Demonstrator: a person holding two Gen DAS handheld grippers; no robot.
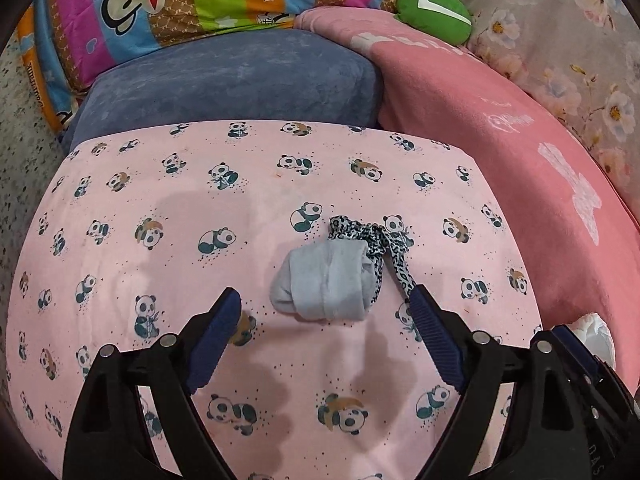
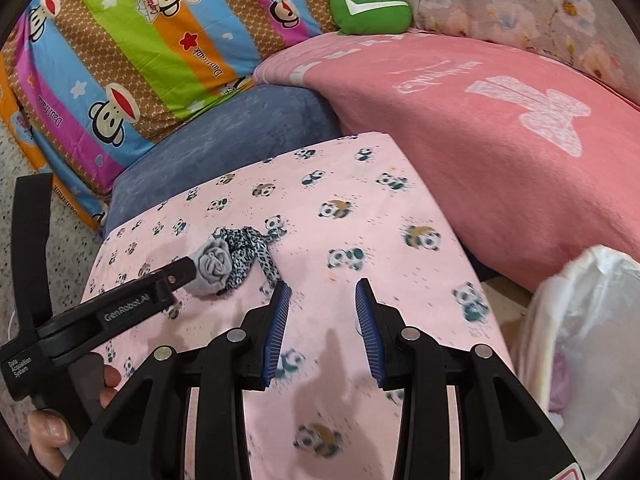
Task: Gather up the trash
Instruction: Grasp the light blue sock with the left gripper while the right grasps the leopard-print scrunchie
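At the far left of the left wrist view there is a speckled floor (image 1: 24, 152), and above it, in the upper left, a bright striped blanket with cartoon monkeys (image 1: 168, 8). Next to that lies a blue cushion (image 1: 232, 84). Below the cushion a pink sheet with little pandas (image 1: 160, 208) fills the middle of the frame. The left gripper (image 1: 324, 312) hangs over this sheet at the bottom, its jaws spread wide and holding nothing. The rolled grey sock (image 1: 324, 284) lies on the sheet between the two blue fingers, a bit ahead of them, and no pad presses on it. A spotted black and white strip of cloth (image 1: 380, 240) is tucked against the right side of the sock, and its tail runs down to the tip of the right finger; I cannot tell if it touches. Further right is a pink blanket (image 1: 500, 120), with a green plush toy (image 1: 434, 8) at the top and a flowery cloth (image 1: 568, 48) in the upper right. In the right wrist view, the right gripper (image 2: 322, 292) sits at the bottom middle over bare sheet, its jaws partly apart and empty. A white plastic bag (image 2: 592, 320) stands open at the right edge, low down, beside the bed.
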